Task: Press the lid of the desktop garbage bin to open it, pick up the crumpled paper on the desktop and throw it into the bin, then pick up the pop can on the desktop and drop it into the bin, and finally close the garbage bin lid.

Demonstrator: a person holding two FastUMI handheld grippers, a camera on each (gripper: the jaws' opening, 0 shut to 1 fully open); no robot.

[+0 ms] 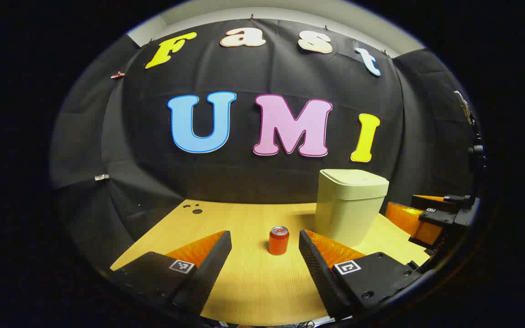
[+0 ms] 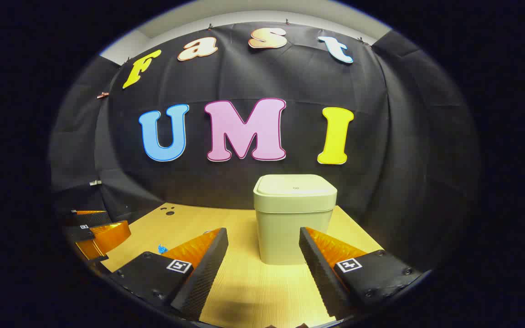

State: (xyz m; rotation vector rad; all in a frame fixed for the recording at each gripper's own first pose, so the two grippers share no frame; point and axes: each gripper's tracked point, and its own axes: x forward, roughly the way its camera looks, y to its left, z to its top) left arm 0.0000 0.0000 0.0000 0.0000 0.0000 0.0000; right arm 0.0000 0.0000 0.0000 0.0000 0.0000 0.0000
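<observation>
A pale green garbage bin [image 1: 350, 205] stands on the wooden table with its lid down; in the right gripper view the bin [image 2: 294, 216] is straight ahead. A red pop can [image 1: 279, 240] stands upright left of the bin, a short way beyond my left gripper [image 1: 265, 241], which is open and holds nothing. My right gripper [image 2: 263, 239] is open too, its fingers apart in front of the bin. A small blue scrap [image 2: 162, 248] peeks out beside the right gripper's left finger; I cannot tell what it is. The right gripper [image 1: 431, 218] appears at the right edge of the left gripper view, the left gripper [image 2: 96, 234] at the left edge of the right gripper view.
The wooden table [image 1: 253, 282] ends at the black cloth wall behind the bin. A few dark holes [image 1: 194, 208] mark the table's far left corner.
</observation>
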